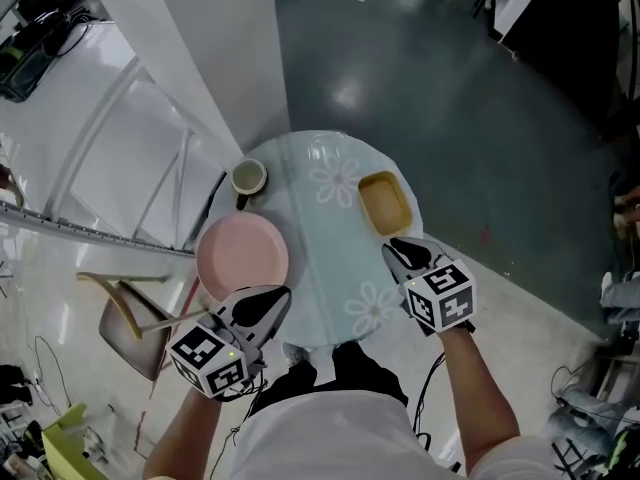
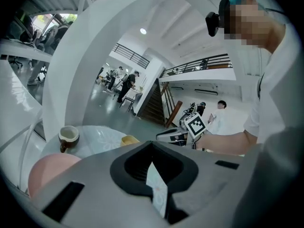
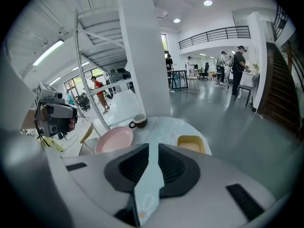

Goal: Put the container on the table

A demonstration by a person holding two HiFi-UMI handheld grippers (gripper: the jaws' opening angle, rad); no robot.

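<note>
The yellow container [image 1: 385, 203] sits upright on the round table [image 1: 325, 268], on the right side of its pale flowered cloth, just ahead of the right gripper [image 1: 400, 251]. The gripper's tips point at the container's near edge from just beside it, though from above it is hard to say whether they touch it. The container's inside shows only a plain tan-yellow bottom. On the left half of the table lies a pink plate [image 1: 242, 258] with a bare face. Beyond it, near the far left rim, stands a dark cup [image 1: 249, 178] with a pale inside, and I cannot tell whether it holds any liquid. The left gripper [image 1: 270, 300] hangs over the plate's near edge, well apart from the container. Each gripper's jaws are drawn together to a thin slit through which only the tablecloth shows, and neither grips anything.
</note>
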